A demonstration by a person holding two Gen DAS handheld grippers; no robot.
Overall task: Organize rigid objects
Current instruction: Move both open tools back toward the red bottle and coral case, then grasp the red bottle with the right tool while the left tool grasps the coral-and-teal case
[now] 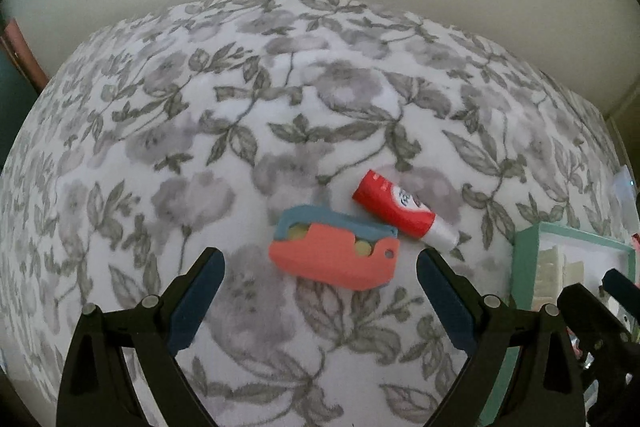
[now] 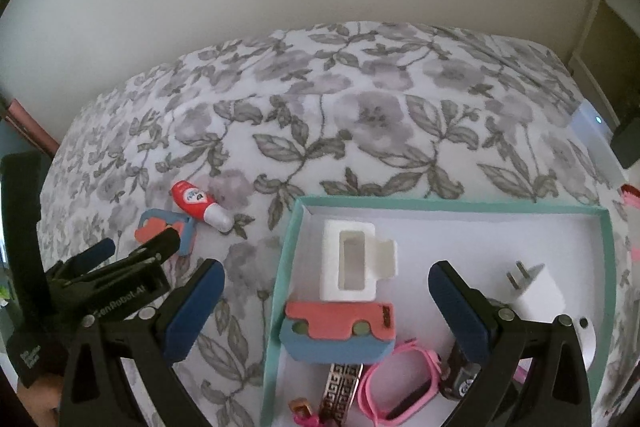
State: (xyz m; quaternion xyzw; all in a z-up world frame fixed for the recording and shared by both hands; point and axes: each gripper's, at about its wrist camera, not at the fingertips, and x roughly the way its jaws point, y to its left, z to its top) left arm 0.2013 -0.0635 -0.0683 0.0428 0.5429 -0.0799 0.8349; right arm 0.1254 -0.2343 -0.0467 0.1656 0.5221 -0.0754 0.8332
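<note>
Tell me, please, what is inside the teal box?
The box holds a white holder, a coral-and-blue block, a white plug, a pink strap and a patterned band. The right fingers hide more.

Only clear lettering: "SenRobot.AI", white on black, along the body of my left gripper [image 2: 105, 248], seen from the right wrist. Red tube [image 2: 199, 205] carries a label, too blurred to read in either view.
</note>
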